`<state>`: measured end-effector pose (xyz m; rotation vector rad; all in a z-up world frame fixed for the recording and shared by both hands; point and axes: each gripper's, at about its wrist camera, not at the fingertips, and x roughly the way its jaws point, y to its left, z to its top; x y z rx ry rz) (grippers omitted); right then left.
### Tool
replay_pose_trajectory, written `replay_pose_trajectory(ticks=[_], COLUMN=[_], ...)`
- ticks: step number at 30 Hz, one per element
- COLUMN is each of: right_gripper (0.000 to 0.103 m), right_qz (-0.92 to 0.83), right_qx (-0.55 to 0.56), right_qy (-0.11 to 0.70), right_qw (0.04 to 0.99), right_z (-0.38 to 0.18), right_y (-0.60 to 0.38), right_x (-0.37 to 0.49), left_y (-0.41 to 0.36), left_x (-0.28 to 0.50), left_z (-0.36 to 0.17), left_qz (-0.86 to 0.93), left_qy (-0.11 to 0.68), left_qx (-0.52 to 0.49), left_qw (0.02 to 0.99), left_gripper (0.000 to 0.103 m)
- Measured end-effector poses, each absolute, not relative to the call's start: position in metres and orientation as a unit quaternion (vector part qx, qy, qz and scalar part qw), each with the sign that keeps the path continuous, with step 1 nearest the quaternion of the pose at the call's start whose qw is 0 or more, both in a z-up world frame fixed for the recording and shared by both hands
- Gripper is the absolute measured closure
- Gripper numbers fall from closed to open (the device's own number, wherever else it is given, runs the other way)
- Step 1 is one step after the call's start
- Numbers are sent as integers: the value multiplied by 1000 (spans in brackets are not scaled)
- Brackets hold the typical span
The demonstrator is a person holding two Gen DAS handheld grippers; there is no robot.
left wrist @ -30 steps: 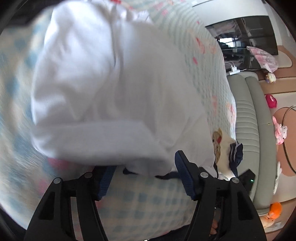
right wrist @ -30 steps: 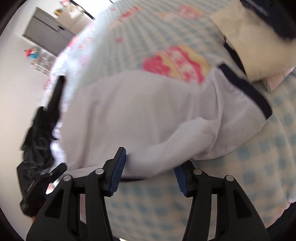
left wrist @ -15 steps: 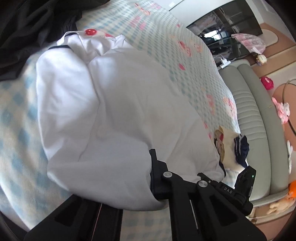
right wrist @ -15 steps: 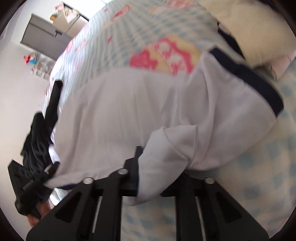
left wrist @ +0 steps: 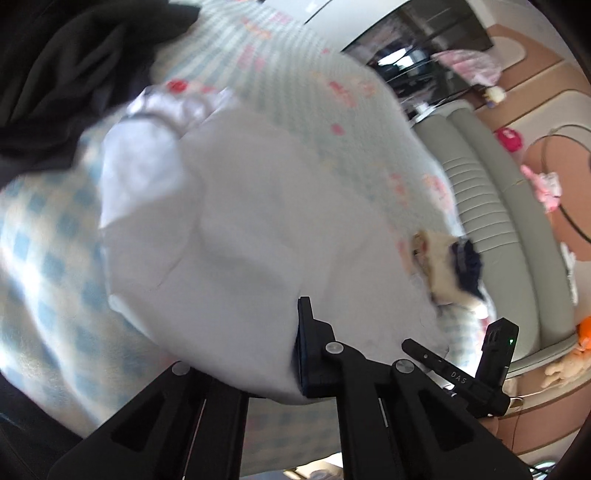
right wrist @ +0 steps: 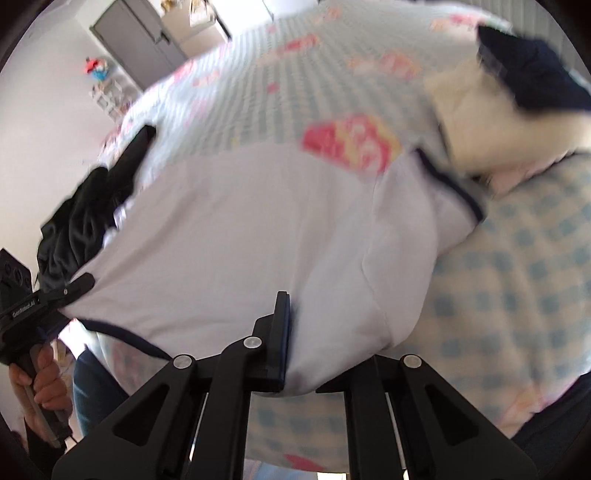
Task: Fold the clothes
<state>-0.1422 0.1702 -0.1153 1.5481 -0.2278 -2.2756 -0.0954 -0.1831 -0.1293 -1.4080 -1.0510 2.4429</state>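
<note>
Fingers point(left wrist: 295, 354) since clamped on white shirt point(left wrist: 258, 229) hem, both sides

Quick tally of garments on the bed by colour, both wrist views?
White: 1, the white shirt with navy trim, gripped at its near hem by both tongs, left and right.
Black: 1, the black garment.
Cream and navy: 1, the cream-and-navy piece.
Total: 3

1. A bed point(left wrist: 44, 236) with a blue-checked cover fills the room's middle.
2. A grey padded headboard point(left wrist: 491, 206) runs along one side.
3. A grey cabinet point(right wrist: 144, 35) stands against the white wall point(right wrist: 48, 110).
4. Daylight is bright.
</note>
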Motion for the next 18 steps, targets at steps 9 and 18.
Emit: replay_pose_trajectory(ticks=[9, 18], right_gripper=[15, 83], right_qz=[-756, -781], right_qx=[569, 552], right_qy=[-257, -209], right_qw=[198, 203], right_z=[-164, -144], right_y=[178, 171], right_x=[-178, -183], left_y=[-196, -172], left_x=[-118, -135], left_z=[-182, -162], left_qz=[766, 786], left_qy=[-425, -406], left_qx=[-481, -461], left_qw=[35, 69], left_gripper=[58, 85])
